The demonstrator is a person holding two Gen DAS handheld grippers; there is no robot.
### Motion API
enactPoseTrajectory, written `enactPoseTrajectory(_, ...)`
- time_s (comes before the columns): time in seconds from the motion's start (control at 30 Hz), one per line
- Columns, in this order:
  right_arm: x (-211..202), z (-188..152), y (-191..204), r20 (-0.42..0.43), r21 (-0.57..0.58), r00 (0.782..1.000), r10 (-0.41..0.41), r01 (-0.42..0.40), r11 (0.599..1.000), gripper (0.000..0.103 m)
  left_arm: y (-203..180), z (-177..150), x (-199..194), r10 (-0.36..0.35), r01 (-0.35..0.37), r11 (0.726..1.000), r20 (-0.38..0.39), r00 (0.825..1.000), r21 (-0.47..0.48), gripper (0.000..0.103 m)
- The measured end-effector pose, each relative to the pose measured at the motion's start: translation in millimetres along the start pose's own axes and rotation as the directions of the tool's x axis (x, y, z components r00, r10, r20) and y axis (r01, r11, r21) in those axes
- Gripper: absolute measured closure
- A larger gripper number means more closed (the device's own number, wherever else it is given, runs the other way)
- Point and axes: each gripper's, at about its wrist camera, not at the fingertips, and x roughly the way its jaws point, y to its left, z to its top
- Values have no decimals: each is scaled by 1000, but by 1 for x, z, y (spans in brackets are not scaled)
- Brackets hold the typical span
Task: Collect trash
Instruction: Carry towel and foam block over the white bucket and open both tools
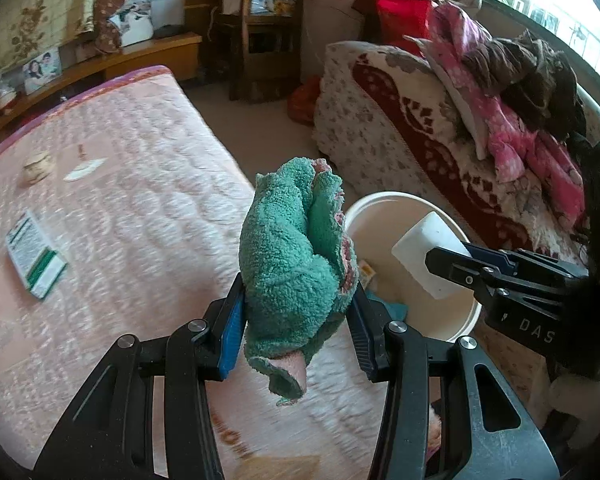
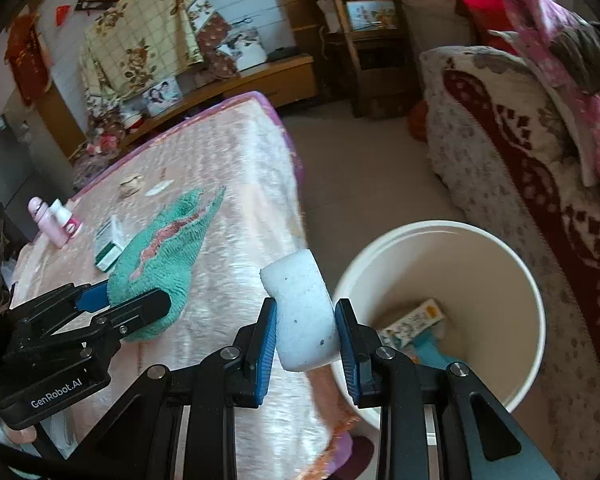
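Observation:
My left gripper is shut on a crumpled green cloth with pink trim, held over the edge of the pink-covered table. My right gripper is shut on a white foam block, squeezed between the blue pads. A white bucket stands on the floor just right of the table; inside lie a printed carton and something blue. In the left wrist view the right gripper holds the foam block over the bucket. The right wrist view shows the left gripper with the cloth.
On the table lie a green-and-white box, a small round object, a white scrap and pink bottles. A sofa piled with clothes stands right of the bucket, bare floor between. A wooden shelf stands at the back.

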Motion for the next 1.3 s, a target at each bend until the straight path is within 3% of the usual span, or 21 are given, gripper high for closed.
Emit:
enactPoseTrajectory(0.57,-4,-14,-74,-24,90,987,-159,160,983,75,-60,14,53,-104,109,993,-95,990,47,58)
enactPoseTrajectory(1.13,9,-21,-99,-65,133,982,-178,186,974,75,-69,19,72,-151,156,987,-112,982,36,57)
enactPoseTrajectory(1.3,11,-21,-102,-69,149,980,-186,195,969,73,-67,20,75,-173,177,984,-121,978,28,52)
